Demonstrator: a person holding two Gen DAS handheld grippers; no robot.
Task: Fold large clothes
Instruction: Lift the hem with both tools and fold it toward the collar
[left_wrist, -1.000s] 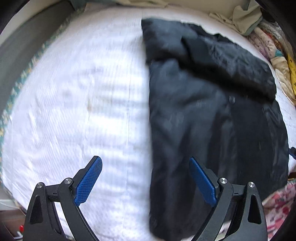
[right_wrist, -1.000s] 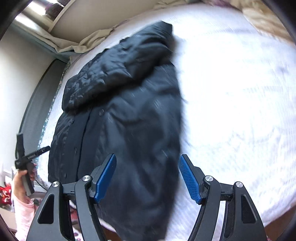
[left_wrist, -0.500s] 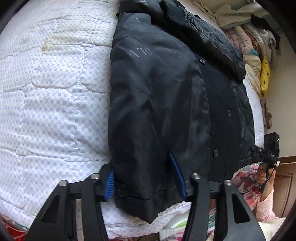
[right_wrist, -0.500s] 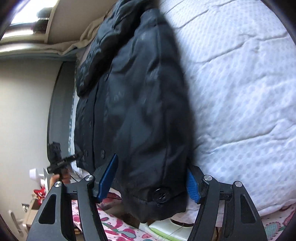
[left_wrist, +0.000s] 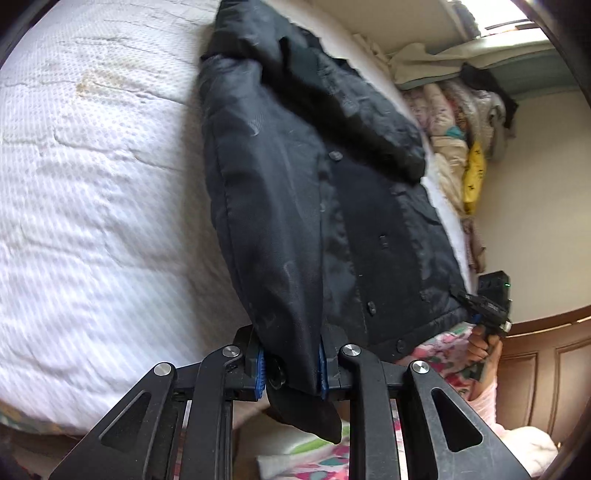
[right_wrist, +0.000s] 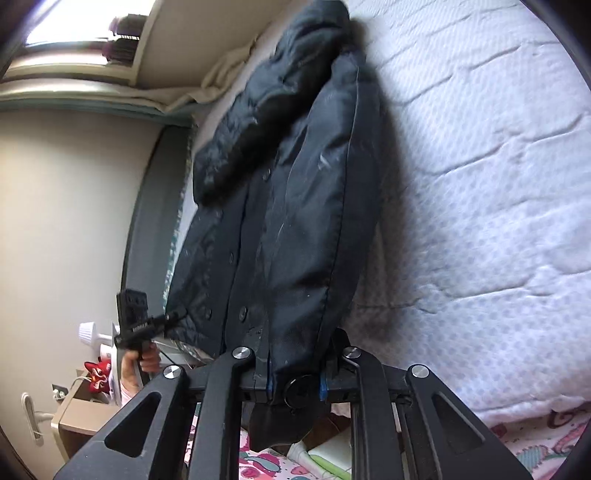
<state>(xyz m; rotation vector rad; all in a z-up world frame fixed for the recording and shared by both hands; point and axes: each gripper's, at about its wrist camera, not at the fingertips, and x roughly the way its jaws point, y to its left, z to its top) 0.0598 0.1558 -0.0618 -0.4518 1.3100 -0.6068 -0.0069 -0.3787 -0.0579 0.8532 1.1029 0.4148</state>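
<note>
A large black hooded jacket (left_wrist: 295, 206) lies on a white quilted mattress (left_wrist: 92, 206), buttons facing up, hood at the far end. My left gripper (left_wrist: 290, 369) is shut on the cuff of its left sleeve at the near hem. My right gripper (right_wrist: 295, 384) is shut on the cuff of the other sleeve of the jacket (right_wrist: 295, 206), beside a round button. Both cuffs hang past the mattress (right_wrist: 480, 184) edge. Each gripper also shows small in the other's view: the right one (left_wrist: 491, 302), the left one (right_wrist: 136, 325).
A heap of clothes (left_wrist: 461, 122) lies along the wall past the jacket. A window ledge (right_wrist: 92, 74) runs at the bed's head. A flowered cover (left_wrist: 439, 347) and a wooden panel (left_wrist: 546, 362) are below the near edge; a cardboard box (right_wrist: 85, 413) and door (right_wrist: 33, 417) stand there too.
Both grippers dropped to the jacket's near hem, slid around the sleeve cuffs and closed on them. The cuffs are now pinched and drawn off the mattress edge.
</note>
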